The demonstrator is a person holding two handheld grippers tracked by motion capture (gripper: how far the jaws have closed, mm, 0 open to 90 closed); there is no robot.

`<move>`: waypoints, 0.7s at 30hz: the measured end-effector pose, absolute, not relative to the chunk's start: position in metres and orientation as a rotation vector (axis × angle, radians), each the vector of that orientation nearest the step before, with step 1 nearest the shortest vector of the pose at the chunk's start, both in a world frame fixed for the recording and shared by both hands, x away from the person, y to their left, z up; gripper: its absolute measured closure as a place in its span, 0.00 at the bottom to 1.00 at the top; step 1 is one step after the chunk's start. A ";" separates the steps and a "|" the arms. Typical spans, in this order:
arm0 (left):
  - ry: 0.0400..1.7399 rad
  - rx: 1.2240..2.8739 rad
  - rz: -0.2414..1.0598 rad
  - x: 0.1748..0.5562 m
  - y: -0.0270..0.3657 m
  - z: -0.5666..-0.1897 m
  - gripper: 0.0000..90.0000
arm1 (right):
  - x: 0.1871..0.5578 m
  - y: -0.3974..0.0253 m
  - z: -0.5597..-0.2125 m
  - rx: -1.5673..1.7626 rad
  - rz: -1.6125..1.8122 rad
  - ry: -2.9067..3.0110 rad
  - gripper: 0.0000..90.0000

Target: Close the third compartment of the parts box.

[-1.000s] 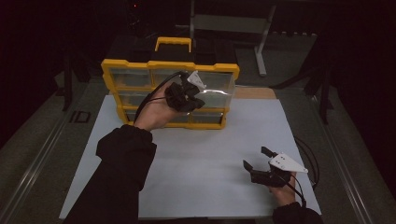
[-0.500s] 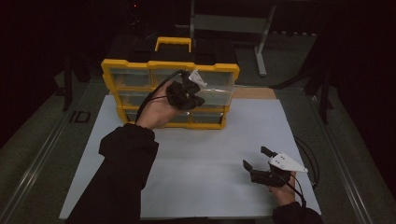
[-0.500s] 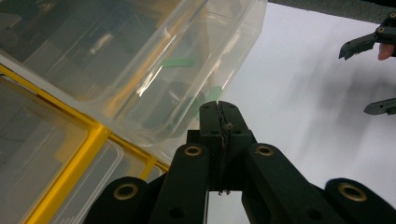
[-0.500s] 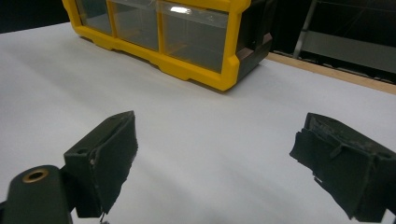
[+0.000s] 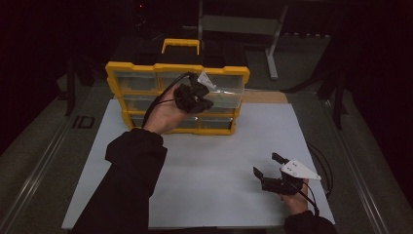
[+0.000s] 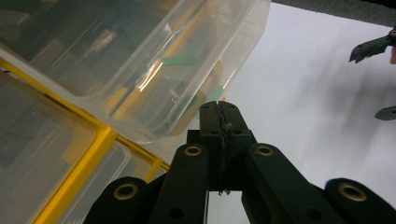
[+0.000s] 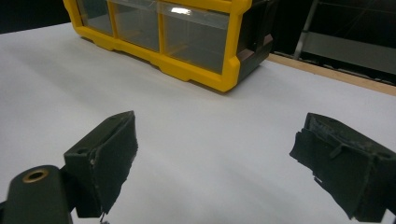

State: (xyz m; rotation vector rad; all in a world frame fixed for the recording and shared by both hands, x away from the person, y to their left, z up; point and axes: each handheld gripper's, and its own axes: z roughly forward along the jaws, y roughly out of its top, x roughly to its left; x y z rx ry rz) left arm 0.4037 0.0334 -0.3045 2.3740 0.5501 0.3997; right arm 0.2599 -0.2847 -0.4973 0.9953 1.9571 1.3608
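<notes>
- I am holding my left gripper up in front of the yellow organizer, which is standing upright at the far edge of the white sheet.
- In the left gripper view my jaws are lying pressed together, tip against tip, with nothing that I can make out between them.
- Just past those tips, a clear drawer is sticking out of the organizer's frame, above my jaws; I cannot tell whether the tips are touching its lower corner.
- In the high view the same clear drawer is jutting forward from the organizer's right column, right beside my left gripper.
- I am resting my right gripper low over the near right part of the sheet, well apart from the organizer.
- Its jaws are standing spread wide, with only bare white sheet between them in the right gripper view.
- That view is looking across the sheet toward the organizer's lower right corner.
- My left sleeve is reaching up from the bottom edge toward the organizer.
</notes>
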 end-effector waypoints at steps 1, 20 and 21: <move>0.552 2.372 0.401 0.404 0.033 -0.305 0.99 | 0.260 -0.285 -0.497 0.994 1.359 1.957 0.13; 0.656 2.360 0.423 0.418 0.036 -0.308 0.99 | 0.260 -0.285 -0.497 0.991 1.361 1.953 0.13; 0.664 2.362 0.427 0.418 0.036 -0.308 0.99 | 0.260 -0.285 -0.497 0.991 1.360 1.955 0.13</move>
